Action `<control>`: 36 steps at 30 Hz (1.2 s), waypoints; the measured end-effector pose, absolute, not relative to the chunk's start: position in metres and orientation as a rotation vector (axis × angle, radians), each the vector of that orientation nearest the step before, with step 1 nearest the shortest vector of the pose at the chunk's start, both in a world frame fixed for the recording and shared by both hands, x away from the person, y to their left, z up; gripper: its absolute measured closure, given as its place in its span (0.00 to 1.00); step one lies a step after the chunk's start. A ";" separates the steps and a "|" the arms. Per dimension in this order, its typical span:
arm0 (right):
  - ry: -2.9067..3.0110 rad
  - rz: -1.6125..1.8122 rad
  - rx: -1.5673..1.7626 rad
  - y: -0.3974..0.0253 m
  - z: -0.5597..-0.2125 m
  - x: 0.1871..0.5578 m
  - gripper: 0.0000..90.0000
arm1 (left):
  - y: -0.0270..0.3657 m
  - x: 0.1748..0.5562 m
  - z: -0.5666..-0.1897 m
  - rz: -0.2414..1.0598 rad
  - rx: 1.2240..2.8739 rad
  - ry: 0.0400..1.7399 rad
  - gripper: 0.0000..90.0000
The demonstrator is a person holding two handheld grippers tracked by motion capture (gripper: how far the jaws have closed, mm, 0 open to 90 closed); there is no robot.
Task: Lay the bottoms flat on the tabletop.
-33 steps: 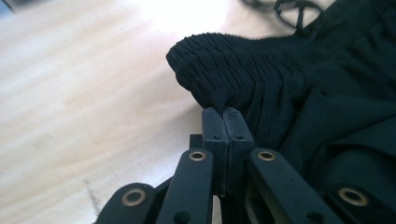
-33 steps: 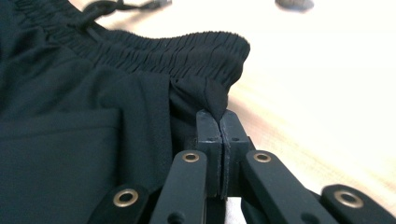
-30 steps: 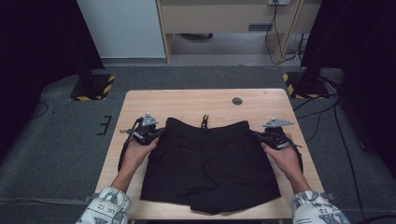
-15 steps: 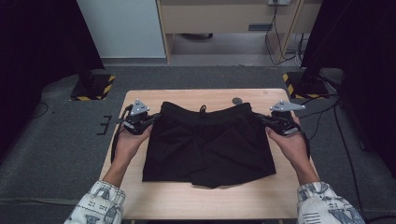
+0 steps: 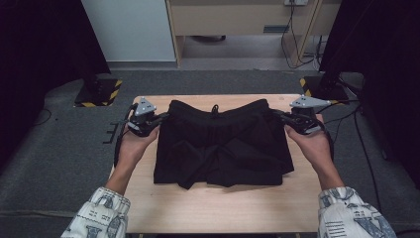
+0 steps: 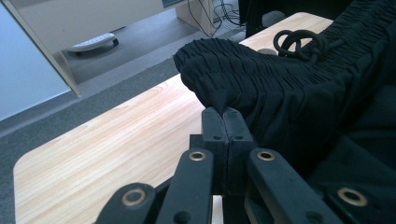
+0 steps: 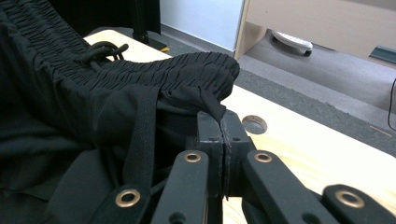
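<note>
Black shorts [image 5: 223,144] occupy the centre of the high view, spread on a light wooden table [image 5: 223,208], with the gathered elastic waistband [image 5: 218,106] along the upper edge of the garment and the leg hems toward the bottom of the frame. The fabric is rumpled in the middle, and the lower hem is folded unevenly. A knotted drawstring [image 6: 303,42] sits at the middle of the waistband; it appears at upper right of the left gripper view and at upper left of the right gripper view.

The left gripper [image 5: 161,118], at centre left of the high view, meets the left end of the waistband. In the left gripper view its two black jaws are pressed together on a pinch of the ribbed waistband cloth, which rises from between them. The right gripper [image 5: 278,115], at centre right of the high view, meets the right end of the waistband; in the right gripper view its jaws are likewise clamped on a fold of the waistband corner.

A round hole [image 7: 254,124] in the tabletop lies just beside the right jaws. Each forearm enters from the bottom of the high view in a patterned sleeve [image 5: 96,215]. Grey carpet [image 5: 59,148] surrounds the table, and a pale cabinet [image 5: 242,17] stands at the top of the frame.
</note>
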State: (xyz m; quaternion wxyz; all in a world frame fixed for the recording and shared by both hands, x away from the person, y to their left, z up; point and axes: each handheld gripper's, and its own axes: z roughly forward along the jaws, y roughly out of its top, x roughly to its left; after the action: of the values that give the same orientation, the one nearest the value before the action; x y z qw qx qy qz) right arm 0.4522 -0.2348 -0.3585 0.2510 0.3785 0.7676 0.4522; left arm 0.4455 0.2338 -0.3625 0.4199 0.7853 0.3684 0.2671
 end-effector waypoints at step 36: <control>2.027 1.280 1.066 -0.238 -0.339 0.472 0.99 | 0.224 0.487 -0.332 0.676 1.984 0.962 0.98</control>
State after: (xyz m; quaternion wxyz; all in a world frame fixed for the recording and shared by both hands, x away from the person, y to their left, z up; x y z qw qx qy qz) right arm 0.4723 -0.2379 -0.3387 0.2563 0.3929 0.7467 0.4715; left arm 0.4871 0.2243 -0.3321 0.4056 0.7862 0.3814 0.2681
